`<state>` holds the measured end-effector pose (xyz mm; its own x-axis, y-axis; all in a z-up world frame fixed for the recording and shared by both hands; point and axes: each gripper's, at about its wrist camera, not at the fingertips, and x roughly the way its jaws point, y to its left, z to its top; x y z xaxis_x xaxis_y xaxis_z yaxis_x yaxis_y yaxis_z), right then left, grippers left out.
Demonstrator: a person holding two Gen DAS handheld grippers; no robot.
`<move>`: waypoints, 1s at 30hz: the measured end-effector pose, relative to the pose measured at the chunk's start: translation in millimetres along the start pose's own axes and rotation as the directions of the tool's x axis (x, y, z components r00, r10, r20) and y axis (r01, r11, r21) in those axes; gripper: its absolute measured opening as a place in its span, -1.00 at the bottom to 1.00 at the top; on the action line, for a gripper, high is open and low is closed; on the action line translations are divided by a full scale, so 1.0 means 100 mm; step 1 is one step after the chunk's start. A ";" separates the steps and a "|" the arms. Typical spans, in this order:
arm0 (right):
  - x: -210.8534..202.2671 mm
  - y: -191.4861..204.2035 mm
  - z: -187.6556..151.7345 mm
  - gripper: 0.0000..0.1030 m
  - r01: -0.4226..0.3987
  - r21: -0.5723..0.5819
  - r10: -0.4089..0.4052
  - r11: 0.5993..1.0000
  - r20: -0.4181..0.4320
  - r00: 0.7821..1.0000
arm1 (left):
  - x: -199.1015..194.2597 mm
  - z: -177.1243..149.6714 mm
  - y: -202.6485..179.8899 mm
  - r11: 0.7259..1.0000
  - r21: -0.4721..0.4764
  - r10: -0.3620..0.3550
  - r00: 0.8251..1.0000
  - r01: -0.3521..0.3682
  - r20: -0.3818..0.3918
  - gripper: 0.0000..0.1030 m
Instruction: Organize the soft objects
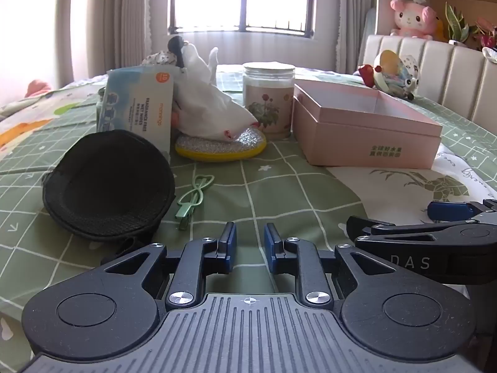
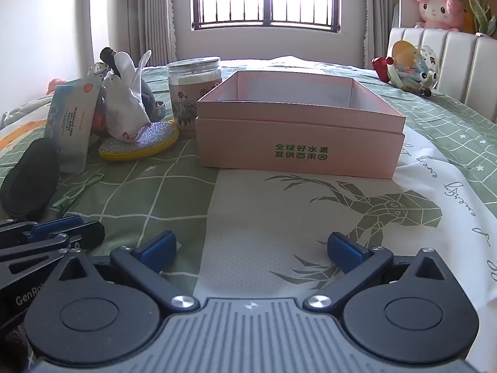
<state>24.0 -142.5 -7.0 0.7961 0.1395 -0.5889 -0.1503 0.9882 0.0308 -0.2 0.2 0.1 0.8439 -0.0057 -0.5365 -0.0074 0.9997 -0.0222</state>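
The left claw (image 1: 248, 242) hovers low over the green checked bedspread (image 1: 279, 192), its blue-padded fingers drawn near each other with a narrow gap between them and nothing held. The right claw (image 2: 253, 248) sits just beside it, its fingers spread wide and empty above the pale patch of the bedspread printed with a deer.

Just ahead of the left claw lies a coiled green cable (image 1: 194, 195), and to its left a black mesh pouch (image 1: 108, 183). Behind the pouch a pack of wet wipes (image 1: 136, 105) stands upright, leaning beside a white cloth (image 1: 211, 108) that rests on a yellow sponge with a glittery top (image 1: 220, 146). A clear jar with a flower label (image 1: 268, 99) stands just right of the sponge, close to the pink box (image 2: 298, 130).

The pink box sits straight ahead of the right claw, open at the top, green characters printed on its front wall; what can be seen of its inside looks bare. Beyond it, near the padded headboard (image 2: 450, 62), lies a colourful toy (image 2: 410, 65), and a pink plush (image 2: 438, 9) sits on the ledge above.
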 end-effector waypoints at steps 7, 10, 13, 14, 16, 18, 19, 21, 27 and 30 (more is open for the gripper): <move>-0.01 0.00 0.00 1.00 0.002 -0.002 -0.002 1.000 0.000 1.000 | -0.01 -0.01 -0.01 1.000 0.002 0.000 1.000 0.000 -0.002 -0.57; -0.02 0.00 -0.01 1.00 0.001 -0.002 -0.001 1.000 0.002 1.000 | 0.00 0.00 0.00 1.000 -0.003 -0.001 1.000 0.001 -0.005 -0.57; -0.02 0.00 0.00 1.00 0.001 -0.002 -0.001 1.000 0.002 1.000 | 0.00 0.00 0.00 1.000 -0.001 0.000 1.000 0.000 -0.006 -0.57; -0.02 0.00 0.00 1.00 0.001 -0.001 -0.001 1.000 0.002 1.000 | 0.00 0.00 0.00 1.000 -0.001 0.000 1.000 0.000 -0.006 -0.57; -0.01 0.00 0.00 1.00 0.001 -0.002 -0.001 1.000 0.002 1.000 | 0.00 0.00 0.00 1.000 -0.003 -0.001 1.000 0.001 -0.006 -0.57; -0.01 0.00 0.00 1.00 0.001 -0.002 -0.001 1.000 0.003 1.000 | 0.00 0.00 0.00 1.000 -0.002 0.000 1.000 0.000 -0.006 -0.57; -0.01 0.00 0.00 1.00 0.001 -0.002 -0.001 1.000 0.003 1.000 | 0.00 0.00 0.00 1.000 -0.002 0.000 1.000 0.000 -0.006 -0.57; -0.01 0.00 0.00 1.00 0.001 -0.001 -0.001 1.000 0.003 1.000 | 0.00 0.00 0.00 1.000 -0.002 0.000 1.000 0.000 -0.006 -0.57; -0.01 0.00 0.00 1.00 0.001 -0.001 -0.001 1.000 0.003 1.000 | 0.00 0.00 0.00 1.000 -0.002 0.000 1.000 0.000 -0.006 -0.57; -0.02 0.00 0.00 1.00 0.001 -0.001 -0.001 1.000 0.004 1.000 | 0.00 0.00 0.00 1.000 -0.003 -0.001 1.000 0.000 -0.007 -0.57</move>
<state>22.7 -142.9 -6.2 0.7983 0.1391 -0.5859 -0.1505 0.9882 0.0295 0.0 0.5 0.3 0.8399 -0.0063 -0.5427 -0.0086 0.9997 -0.0250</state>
